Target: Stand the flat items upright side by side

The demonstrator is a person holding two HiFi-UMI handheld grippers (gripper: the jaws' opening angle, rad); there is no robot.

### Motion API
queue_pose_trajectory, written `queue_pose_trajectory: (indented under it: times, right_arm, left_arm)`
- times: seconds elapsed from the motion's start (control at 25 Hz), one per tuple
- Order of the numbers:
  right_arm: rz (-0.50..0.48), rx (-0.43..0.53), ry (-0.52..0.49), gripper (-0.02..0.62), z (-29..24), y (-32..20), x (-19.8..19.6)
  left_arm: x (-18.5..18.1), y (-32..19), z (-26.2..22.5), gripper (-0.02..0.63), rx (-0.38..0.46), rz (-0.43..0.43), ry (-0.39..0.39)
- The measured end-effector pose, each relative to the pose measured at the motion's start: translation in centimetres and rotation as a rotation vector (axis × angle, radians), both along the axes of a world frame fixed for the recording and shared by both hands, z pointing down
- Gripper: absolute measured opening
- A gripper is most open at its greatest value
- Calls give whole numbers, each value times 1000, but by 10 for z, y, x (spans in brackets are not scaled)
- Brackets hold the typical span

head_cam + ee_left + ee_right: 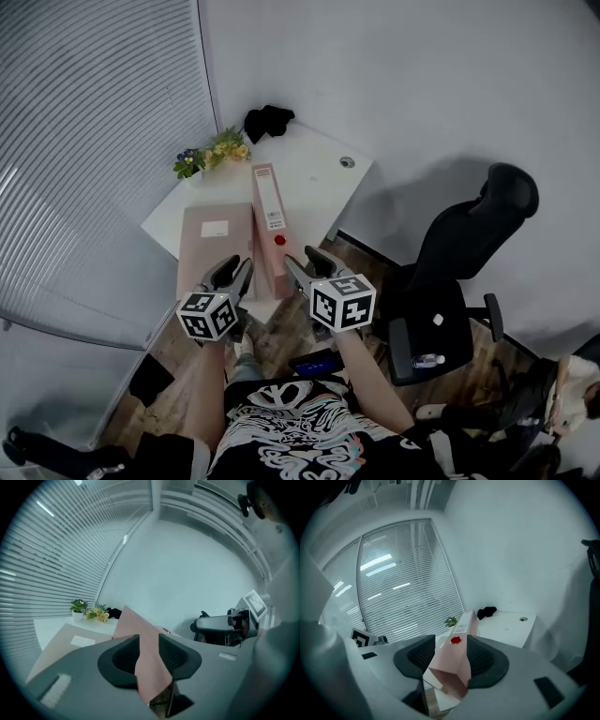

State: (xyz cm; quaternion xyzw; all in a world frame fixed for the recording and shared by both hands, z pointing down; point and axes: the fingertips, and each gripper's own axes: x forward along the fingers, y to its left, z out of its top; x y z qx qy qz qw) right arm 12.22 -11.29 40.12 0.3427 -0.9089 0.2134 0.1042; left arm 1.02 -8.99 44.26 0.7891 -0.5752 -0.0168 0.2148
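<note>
The lever-arch file [271, 246] was covered in smooth, matt pink card, and a white paper label [273, 217] was stuck on its spine. The flat folder [214, 258] was finished in the same matt pink. The desk [314, 178] was topped with a smooth white surface, the floor [173, 347] was laid in wood planks, and the office chair [441, 314] was covered in matt black.

Office. White rectangular desk [309, 178] with a round cable grommet [348, 162] sits upper centre, tucked into a corner beside a wall of grey horizontal slat blinds [84, 141]. Black padded swivel chair with armrests [450, 281] at right on wood-plank floor [366, 267]. Desk carries a pink lever-arch binder [273, 230], a flat pink folder [216, 244] and a small pot of yellow and purple flowers [211, 153].
</note>
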Motion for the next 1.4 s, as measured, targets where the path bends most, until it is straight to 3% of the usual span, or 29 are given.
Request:
queue_pose_trajectory:
  times: [0.28,0.44,0.68,0.88,1.08,1.4]
  right_arm:
    - [45,-13,77,219,-17,-69,-23]
    - [75,-44,146,230,-6,-104,-39]
    - [71,-99,235,265,12,-138,-76]
    - [71,-144,324,304,24,-158,-92]
    - [96,-158,332,285,28,-175,-105]
    - [96,-199,436,324,49,-180,-113]
  left_arm:
    - [-19,-60,-3,152,4,125,133]
    - [-23,-88,4,196,-14,219,185]
    - [-36,-114,20,199,-52,303,278]
    - [-40,-127,31,201,-77,368,299]
    - [-41,-136,42,209,-101,416,343]
    - [-34,-141,55,216,-138,501,376]
